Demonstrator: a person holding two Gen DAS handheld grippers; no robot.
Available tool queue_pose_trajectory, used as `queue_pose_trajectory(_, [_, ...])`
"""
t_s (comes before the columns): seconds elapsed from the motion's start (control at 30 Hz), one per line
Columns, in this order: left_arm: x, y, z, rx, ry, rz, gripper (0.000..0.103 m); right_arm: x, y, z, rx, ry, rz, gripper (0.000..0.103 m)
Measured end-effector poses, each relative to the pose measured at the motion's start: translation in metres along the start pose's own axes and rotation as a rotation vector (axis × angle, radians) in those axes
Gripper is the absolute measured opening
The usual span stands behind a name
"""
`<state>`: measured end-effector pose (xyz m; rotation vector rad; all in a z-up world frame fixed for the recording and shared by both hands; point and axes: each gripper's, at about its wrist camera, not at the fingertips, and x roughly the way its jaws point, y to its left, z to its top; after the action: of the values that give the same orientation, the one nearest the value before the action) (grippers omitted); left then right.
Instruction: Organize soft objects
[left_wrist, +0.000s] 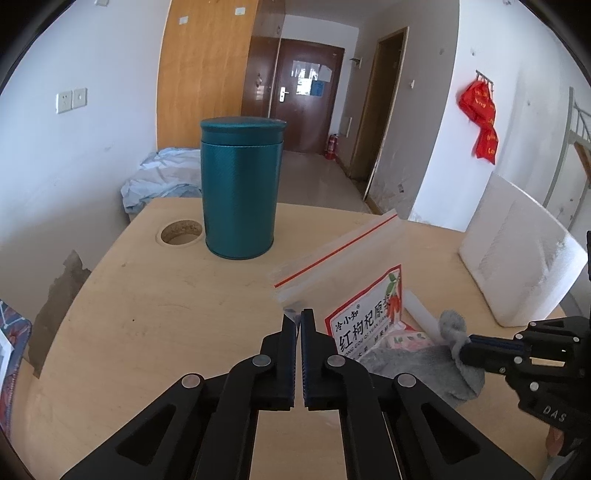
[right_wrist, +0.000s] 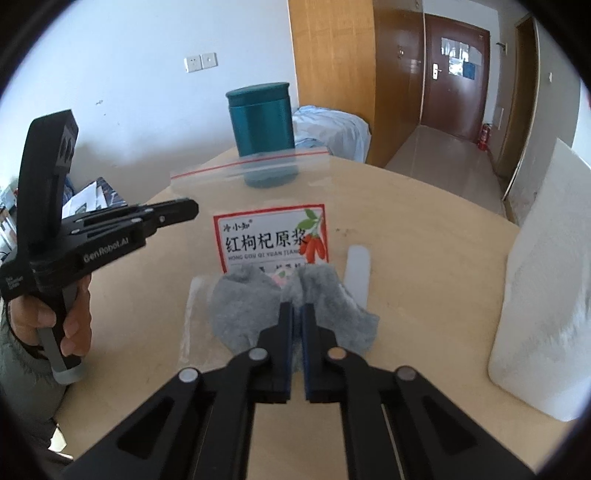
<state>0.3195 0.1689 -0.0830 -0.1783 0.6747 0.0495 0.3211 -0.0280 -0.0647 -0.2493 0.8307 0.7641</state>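
Observation:
A clear zip bag (left_wrist: 343, 266) with a red seal strip and a red-and-white label stands tilted above the wooden table (left_wrist: 147, 314). My left gripper (left_wrist: 298, 314) is shut on the bag's corner and holds its mouth side up. It shows from the side in the right wrist view (right_wrist: 192, 210), at the bag (right_wrist: 266, 192). A grey sock (right_wrist: 255, 310) lies at the bag's lower end. My right gripper (right_wrist: 296, 308) is shut on the sock. In the left wrist view the sock (left_wrist: 424, 365) and the right gripper (left_wrist: 463, 349) are at lower right.
A teal lidded tin (left_wrist: 240, 192) stands at the table's far side beside a round hole (left_wrist: 181, 232). A white foam block (left_wrist: 517, 258) stands at the right edge. A white strip (right_wrist: 357, 273) lies right of the sock. Crumpled blue cloth (left_wrist: 162, 177) lies beyond the table.

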Motion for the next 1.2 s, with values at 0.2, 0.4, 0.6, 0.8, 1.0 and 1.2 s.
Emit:
queue_pose_trajectory(0.2, [-0.025,-0.004,0.0,0.002,-0.049,-0.027,0.001,-0.026,-0.002,0.0,0.028,-0.063,-0.003,0.006])
queue_pose_trajectory(0.4, [-0.048,-0.013,0.0,0.015,-0.077,-0.037,0.001,-0.045,0.0,-0.001,0.053,-0.114,-0.023,0.006])
queue_pose_trajectory(0.6, [-0.071,-0.013,0.006,0.007,-0.114,-0.01,0.001,-0.071,0.001,0.0,0.065,-0.178,-0.024,0.006])
queue_pose_trajectory(0.8, [-0.085,-0.015,0.005,-0.001,-0.132,0.007,0.001,-0.075,-0.001,-0.01,0.058,-0.165,-0.032,0.007])
queue_pose_trajectory(1.0, [-0.086,-0.018,0.0,0.014,-0.118,0.011,0.001,-0.034,0.027,-0.026,-0.132,-0.007,-0.042,0.053])
queue_pose_trajectory(1.2, [-0.078,-0.018,-0.007,0.023,-0.095,0.011,0.001,-0.004,0.039,-0.028,-0.233,0.016,-0.037,0.067])
